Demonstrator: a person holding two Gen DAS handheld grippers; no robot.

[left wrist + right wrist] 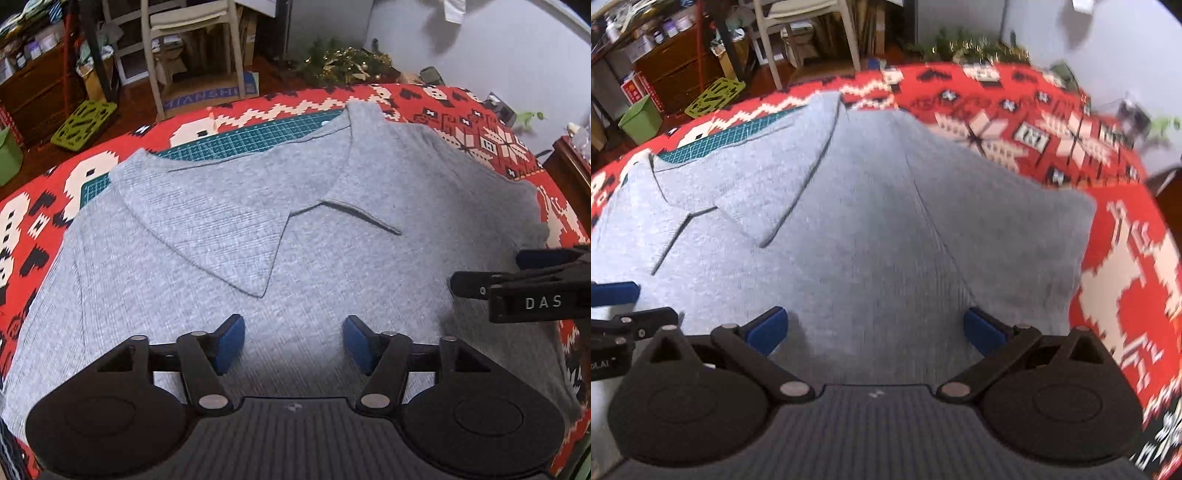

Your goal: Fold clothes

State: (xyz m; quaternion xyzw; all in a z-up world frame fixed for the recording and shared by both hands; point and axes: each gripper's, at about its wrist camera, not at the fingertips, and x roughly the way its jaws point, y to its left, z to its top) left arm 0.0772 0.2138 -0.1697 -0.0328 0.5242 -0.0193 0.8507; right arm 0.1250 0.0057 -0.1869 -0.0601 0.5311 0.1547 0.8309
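Observation:
A grey ribbed collared shirt [229,266] lies spread flat, front up, on a red patterned table; the right wrist view shows the same shirt [871,229] with its short sleeve [1027,229] reaching right. My left gripper [294,341] hovers open just over the chest below the collar [221,236], nothing between its blue pads. My right gripper [875,330] is open wide above the shirt near the sleeve seam, holding nothing. In the left wrist view the right gripper [524,277] shows from the side at the right edge.
A red, white and black patterned cloth [480,122] covers the table, and a green cutting mat [258,136] peeks out beyond the collar. Behind the table stand a white chair [192,48], a wooden dresser [33,88], a green crate [83,125] and tinsel greenery [343,62].

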